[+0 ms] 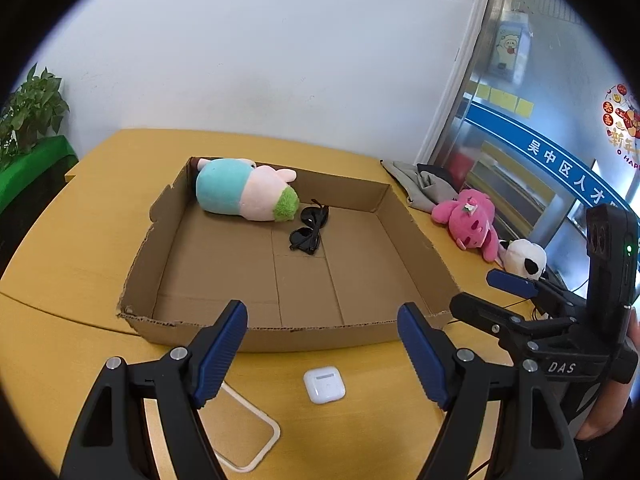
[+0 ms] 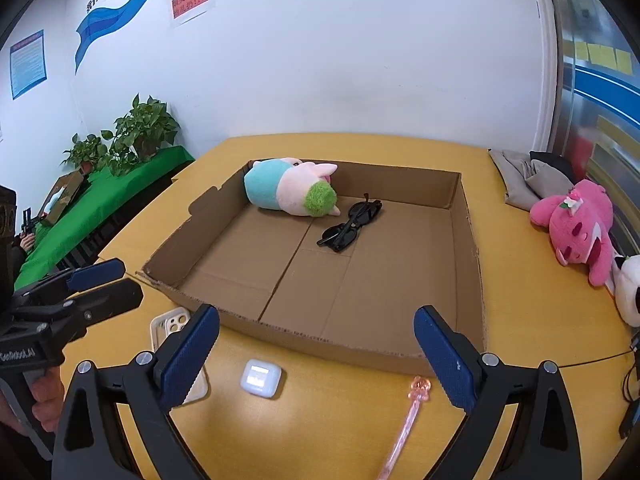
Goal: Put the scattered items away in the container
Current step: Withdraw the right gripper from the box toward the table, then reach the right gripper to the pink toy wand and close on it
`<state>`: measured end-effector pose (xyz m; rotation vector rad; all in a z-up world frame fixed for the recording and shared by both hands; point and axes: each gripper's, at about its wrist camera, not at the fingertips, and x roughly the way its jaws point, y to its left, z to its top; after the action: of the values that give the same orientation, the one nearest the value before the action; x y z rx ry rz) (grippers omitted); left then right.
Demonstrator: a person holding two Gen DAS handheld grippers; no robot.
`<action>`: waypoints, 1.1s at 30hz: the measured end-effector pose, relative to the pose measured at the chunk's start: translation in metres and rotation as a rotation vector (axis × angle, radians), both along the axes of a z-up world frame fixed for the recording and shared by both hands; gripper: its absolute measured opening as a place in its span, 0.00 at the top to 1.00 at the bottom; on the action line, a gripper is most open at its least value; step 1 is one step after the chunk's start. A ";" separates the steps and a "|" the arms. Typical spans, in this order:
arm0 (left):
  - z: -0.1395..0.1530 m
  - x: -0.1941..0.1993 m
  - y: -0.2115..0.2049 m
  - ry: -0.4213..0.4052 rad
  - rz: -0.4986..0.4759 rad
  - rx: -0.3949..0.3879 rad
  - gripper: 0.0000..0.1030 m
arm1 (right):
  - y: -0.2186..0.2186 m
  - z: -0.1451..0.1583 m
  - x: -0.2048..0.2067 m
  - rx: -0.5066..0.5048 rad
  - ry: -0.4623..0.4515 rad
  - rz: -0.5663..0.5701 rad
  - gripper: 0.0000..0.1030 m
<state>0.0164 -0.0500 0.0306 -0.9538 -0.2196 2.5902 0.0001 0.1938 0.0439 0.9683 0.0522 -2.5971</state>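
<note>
Clutter lay close on the near side, with the cardboard box (image 2: 466,216) right behind it.
My left fingers (image 1: 322,354) and right fingers (image 2: 316,354) both stood apart and empty, above the white earbud case (image 2: 261,376) on the yellow surface (image 1: 80,240). The phone case (image 2: 170,326) lay just beside it and the pink wand (image 2: 408,420) near; a careless close might have knocked either aside, or nudged the box wall. Inside the box already lay a plush toy (image 1: 244,192) and sunglasses (image 1: 310,229). The pink plush (image 2: 576,224), what I took for a panda (image 1: 524,258) and grey cloth (image 2: 528,180) waited well apart, beside a cable.
</note>
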 end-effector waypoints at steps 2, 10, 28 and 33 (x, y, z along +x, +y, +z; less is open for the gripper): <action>-0.002 0.004 0.001 -0.008 0.002 0.000 0.25 | 0.003 -0.006 0.006 0.003 -0.013 0.000 0.03; -0.023 0.013 0.031 -0.069 -0.090 0.004 0.25 | 0.033 -0.063 0.047 0.029 -0.165 0.044 0.04; -0.113 -0.029 0.155 -0.382 -0.287 0.033 0.25 | 0.103 -0.146 0.046 -0.021 -0.323 -0.112 0.11; -0.126 -0.042 0.177 -0.422 -0.316 0.029 0.25 | 0.110 -0.152 0.044 -0.057 -0.327 -0.126 0.13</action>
<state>-0.0258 0.1274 -0.0952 -1.3943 -0.1961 2.0766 0.0437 0.3037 -0.1083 1.4012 -0.1712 -2.4982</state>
